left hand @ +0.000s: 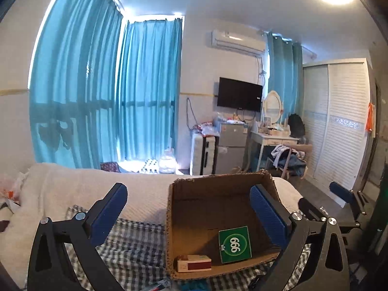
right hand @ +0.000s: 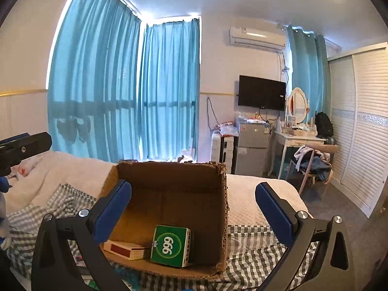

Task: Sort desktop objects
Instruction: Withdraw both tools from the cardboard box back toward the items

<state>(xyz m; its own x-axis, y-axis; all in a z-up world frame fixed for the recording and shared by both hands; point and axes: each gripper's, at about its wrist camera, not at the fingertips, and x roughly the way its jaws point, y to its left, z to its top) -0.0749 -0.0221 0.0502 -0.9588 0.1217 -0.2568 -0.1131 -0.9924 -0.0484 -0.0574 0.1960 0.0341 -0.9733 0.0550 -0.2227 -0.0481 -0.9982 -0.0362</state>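
Cardboard box [right hand: 169, 191], open at the top, is seen standing on a grey checked cloth [right hand: 254, 254] spread over a white bed [right hand: 254, 201], with two packets already lying on its floor: a green packet [right hand: 171, 246] marked 999, leaning near the front, and a red and white packet [right hand: 126, 249] laid flat just beside it. In the left wrist view the same box [left hand: 213, 203] is shown holding both the green packet [left hand: 234, 244] and the red and white one [left hand: 194, 263]. The left gripper [left hand: 188, 214] is held with its blue pads spread wide and nothing between them; the right gripper [right hand: 194, 212] is likewise held wide, empty, and level above the box front. Neither tool is touching a packet or the cardboard.

A drop into the box is judged to have been completed, and a return for the next item appears to be the step in hand. Small items at the very bottom edge of both views, on the cloth before the box, are too cut off to be identified. For the next move, one empty gripper would need to be lowered toward whatever remains on the cloth, lined up with it between the pads, and closed.
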